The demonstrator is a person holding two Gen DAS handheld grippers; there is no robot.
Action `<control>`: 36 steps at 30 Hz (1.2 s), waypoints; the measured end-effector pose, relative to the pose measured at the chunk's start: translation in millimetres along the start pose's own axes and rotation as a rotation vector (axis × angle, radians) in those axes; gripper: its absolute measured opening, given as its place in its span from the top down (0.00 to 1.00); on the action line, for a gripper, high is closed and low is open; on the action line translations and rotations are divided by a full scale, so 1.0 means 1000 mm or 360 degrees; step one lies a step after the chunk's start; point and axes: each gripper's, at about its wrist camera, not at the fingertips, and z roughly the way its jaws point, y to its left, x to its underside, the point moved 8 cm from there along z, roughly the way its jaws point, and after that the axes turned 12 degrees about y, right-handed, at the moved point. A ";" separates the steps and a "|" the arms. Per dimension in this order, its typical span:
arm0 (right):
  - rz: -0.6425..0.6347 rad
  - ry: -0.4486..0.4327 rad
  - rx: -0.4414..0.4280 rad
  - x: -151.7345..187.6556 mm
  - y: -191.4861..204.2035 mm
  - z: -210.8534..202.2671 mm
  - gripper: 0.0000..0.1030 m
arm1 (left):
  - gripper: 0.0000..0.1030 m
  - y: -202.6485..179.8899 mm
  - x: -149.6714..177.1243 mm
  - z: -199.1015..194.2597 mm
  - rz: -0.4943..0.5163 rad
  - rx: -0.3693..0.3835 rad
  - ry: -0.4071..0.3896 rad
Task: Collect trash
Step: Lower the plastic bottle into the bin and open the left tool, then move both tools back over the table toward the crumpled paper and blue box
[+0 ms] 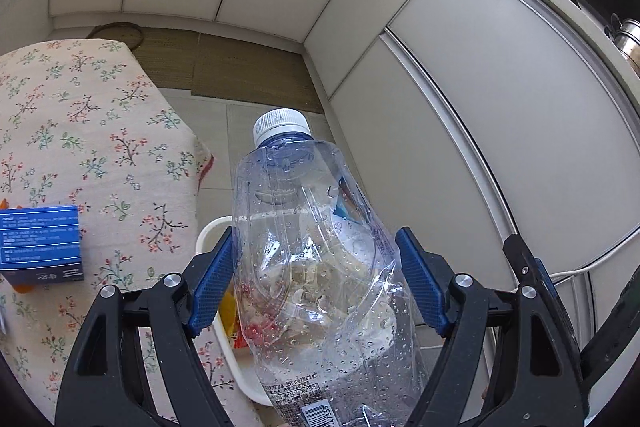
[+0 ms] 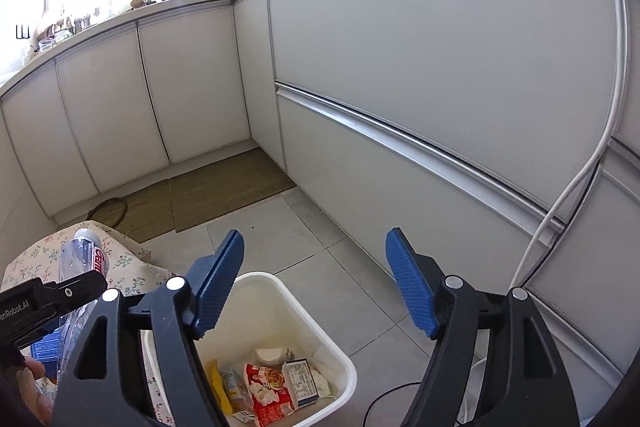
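Your left gripper (image 1: 316, 279) pinches a clear plastic bottle (image 1: 316, 267) between its blue ribbed pads (image 1: 212, 287); the bottle is crumpled, beaded with droplets inside, closed with a white screw cap (image 1: 281, 126), and tilted so the cap points away from you; it is held in the air over the rim of the white bin (image 1: 208, 231), beside the table. A torn label runs down its side with small print too fine to read and a barcode (image 1: 316, 415) at the bottom edge; in the right wrist view the same bottle (image 2: 82, 259) shows red lettering beginning "Ga", the rest hidden. Your right gripper (image 2: 314, 283) stands spread with nothing between its pads, above the bin (image 2: 348, 367); the bin holds wrappers, among them a red-and-white packet (image 2: 268, 391), a small printed carton (image 2: 300, 381) and a yellow wrapper (image 2: 218, 387); none of their writing is legible. The left tool's body (image 2: 28, 307) bears "enRobot.AI", the start cut off. A blue box (image 1: 40, 243) with white text lines, unreadable, lies on the floral tablecloth (image 1: 100, 147); the bin stands on pale grey floor tiles (image 2: 320, 227) just beside that table; glossy white cabinet fronts (image 2: 440, 47) line two walls, a woven brown mat (image 2: 208, 195) lies at their corner, and a white cable (image 2: 576, 187) hangs down the right-hand cabinets.
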 end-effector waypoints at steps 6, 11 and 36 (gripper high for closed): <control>0.0033 -0.0023 0.0096 0.005 -0.031 0.000 0.22 | 0.27 -0.021 0.002 0.021 0.0058 0.0013 0.0023; 0.0082 0.0002 0.0137 0.005 -0.049 0.007 0.21 | 0.26 -0.027 0.004 0.041 0.0082 0.0000 0.0066; -0.0076 -0.0067 0.0314 0.004 -0.035 0.006 0.07 | 0.07 -0.026 0.003 0.031 0.0219 -0.0414 -0.0154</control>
